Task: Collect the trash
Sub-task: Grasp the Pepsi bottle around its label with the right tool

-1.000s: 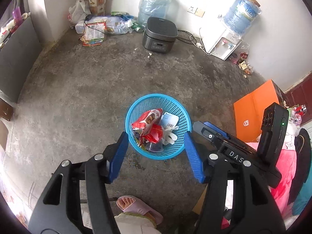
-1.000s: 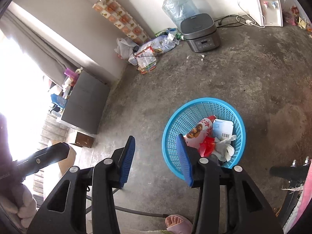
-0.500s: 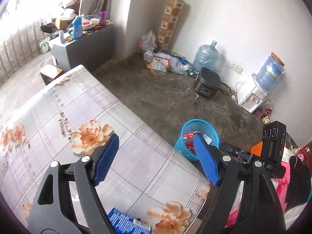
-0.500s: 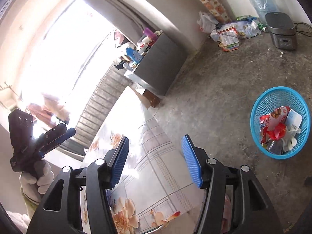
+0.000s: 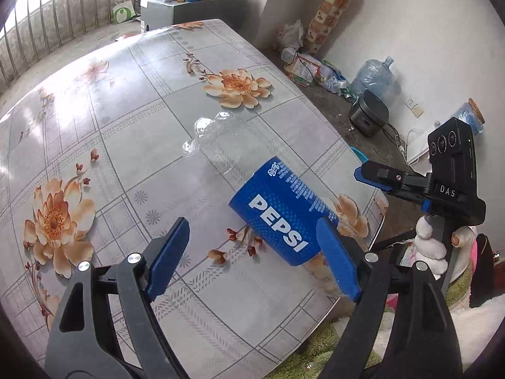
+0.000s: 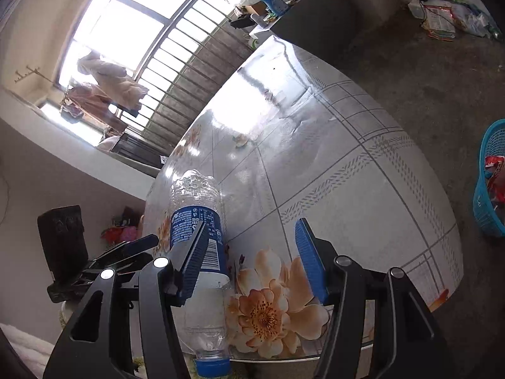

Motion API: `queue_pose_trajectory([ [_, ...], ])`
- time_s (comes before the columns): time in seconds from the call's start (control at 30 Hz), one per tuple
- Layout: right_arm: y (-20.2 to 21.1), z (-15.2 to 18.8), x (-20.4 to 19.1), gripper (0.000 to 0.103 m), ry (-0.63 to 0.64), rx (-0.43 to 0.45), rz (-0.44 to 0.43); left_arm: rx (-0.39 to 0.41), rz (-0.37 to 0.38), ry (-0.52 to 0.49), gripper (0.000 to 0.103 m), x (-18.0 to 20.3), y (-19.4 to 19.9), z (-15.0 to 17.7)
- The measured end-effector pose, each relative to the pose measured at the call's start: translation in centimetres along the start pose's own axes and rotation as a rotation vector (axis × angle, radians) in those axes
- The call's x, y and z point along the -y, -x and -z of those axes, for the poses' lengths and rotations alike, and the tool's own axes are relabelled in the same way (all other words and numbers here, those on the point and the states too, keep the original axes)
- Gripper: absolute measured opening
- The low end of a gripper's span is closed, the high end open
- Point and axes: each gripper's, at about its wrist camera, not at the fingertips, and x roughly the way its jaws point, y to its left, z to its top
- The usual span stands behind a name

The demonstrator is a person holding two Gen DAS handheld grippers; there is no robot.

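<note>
An empty clear plastic Pepsi bottle with a blue label lies on its side on the flowered table, near the table's edge. My left gripper is open, just short of the bottle, its right finger beside the label. In the right wrist view the bottle lies with its blue cap at the near edge. My right gripper is open above the table, and its left finger overlaps the bottle's label. The blue trash basket with wrappers stands on the floor at the right.
The right gripper's body shows at the right of the left wrist view. A rice cooker, water jugs and loose bags lie along the far wall. A grey cabinet with bottles stands behind the table.
Both grippers have swung away from the trash basket on the floor and up over the table. The Pepsi bottle now lies just in front of both open grippers.
</note>
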Motion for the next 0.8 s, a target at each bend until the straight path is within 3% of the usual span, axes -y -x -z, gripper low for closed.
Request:
queue_pose_trajectory([
  [0.27,-2.6,1.2,-1.3,0.056,-0.037,-0.089,-0.034,-0.008,0.236,0.033,0.073,0.9,-1.3,1.8],
  [0.47,-3.8,1.4,-1.9,0.056,-0.045,-0.131,-0.039,-0.007,0.297,0.068,0.058,-0.2,-1.9,2.5],
  [0.63,-3.7,1.1,-1.8,0.056,-0.057,-0.144,-0.052,0.026,0.292,0.099,0.047,-0.8,-1.4,2.7],
  [0.8,-3.7,1.1,-1.4,0.056,-0.079,-0.157,-0.078,0.039,0.334,0.146,0.042,-1.6,-1.0,3.5],
])
